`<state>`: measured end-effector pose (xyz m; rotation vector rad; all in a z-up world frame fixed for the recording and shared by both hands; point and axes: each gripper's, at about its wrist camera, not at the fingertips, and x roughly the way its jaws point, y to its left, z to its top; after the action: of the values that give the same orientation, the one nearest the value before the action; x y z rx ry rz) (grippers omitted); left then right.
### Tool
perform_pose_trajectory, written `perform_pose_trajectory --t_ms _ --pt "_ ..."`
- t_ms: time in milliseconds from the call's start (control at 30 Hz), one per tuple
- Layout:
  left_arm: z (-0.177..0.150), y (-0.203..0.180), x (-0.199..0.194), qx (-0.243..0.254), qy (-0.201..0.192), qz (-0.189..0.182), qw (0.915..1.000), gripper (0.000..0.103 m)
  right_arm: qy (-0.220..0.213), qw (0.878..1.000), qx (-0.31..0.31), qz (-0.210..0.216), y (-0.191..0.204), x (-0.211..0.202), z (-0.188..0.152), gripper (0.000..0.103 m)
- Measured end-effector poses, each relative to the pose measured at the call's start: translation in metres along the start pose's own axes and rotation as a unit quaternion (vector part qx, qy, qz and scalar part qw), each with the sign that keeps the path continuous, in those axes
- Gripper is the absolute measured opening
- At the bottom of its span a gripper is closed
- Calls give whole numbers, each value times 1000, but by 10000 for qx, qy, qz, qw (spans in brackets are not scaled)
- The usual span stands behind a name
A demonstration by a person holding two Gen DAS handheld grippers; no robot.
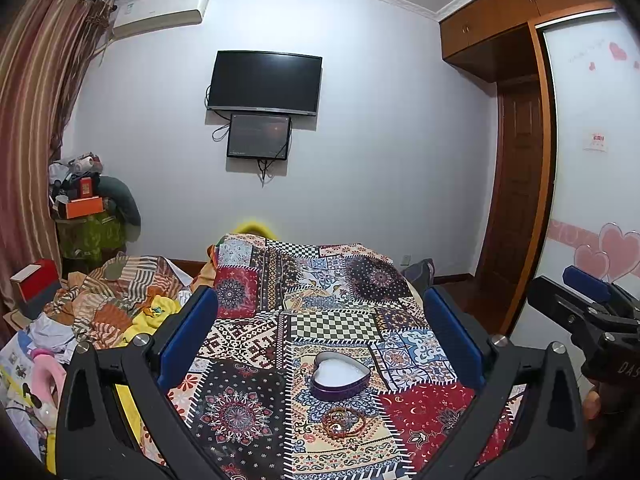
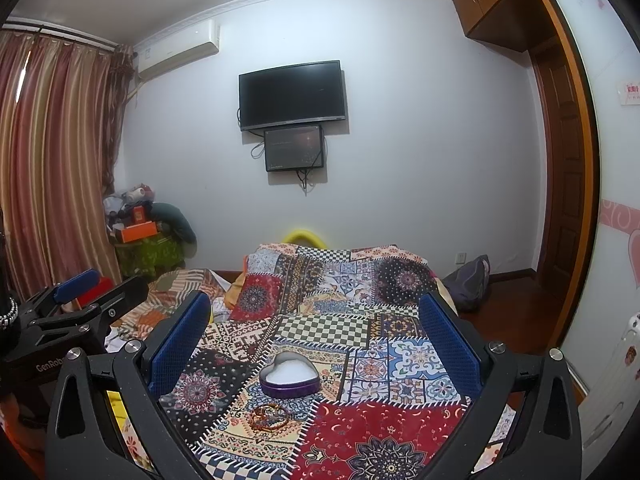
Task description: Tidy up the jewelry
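1. Patchwork bedspread across the bed: squares of red, black, blue and cream, with mandalas, checks and paisley.
2. Left gripper held above the spread, jaws spread wide, blue pads on either side of the view, nothing between them.
3. Right gripper likewise released and empty, to the right of the left one, both well short of the jewelry.
4. Heart-shaped tin, purple wall, lid off, white lining inside, on a cream paisley patch near the middle of the bed.
5. Small heap of bracelets just near of the tin, apart from it: orange-brown beaded loops overlapping in a tangle, with a darker strand among them; lying flat on the spread, outside the tin. Finer detail too small to tell.
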<state>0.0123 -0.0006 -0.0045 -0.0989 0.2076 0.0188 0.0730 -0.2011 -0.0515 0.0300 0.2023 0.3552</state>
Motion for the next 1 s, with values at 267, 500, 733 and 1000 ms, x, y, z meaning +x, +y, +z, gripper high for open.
perform_pose_trajectory --t_ms 267,500,733,1000 --pt "-2 -2 4 11 43 15 10000 103 40 10000 4 -10 -3 4 -1 103" --pt "-3 0 12 -5 123 31 9999 103 150 9999 31 7 -5 14 -5 103" --pt "-13 9 42 -14 445 92 9990 103 551 9984 9 -139 -15 48 -20 103" --pt "-53 24 107 5 1518 106 9884 103 1504 9883 -58 -235 -32 102 -59 103"
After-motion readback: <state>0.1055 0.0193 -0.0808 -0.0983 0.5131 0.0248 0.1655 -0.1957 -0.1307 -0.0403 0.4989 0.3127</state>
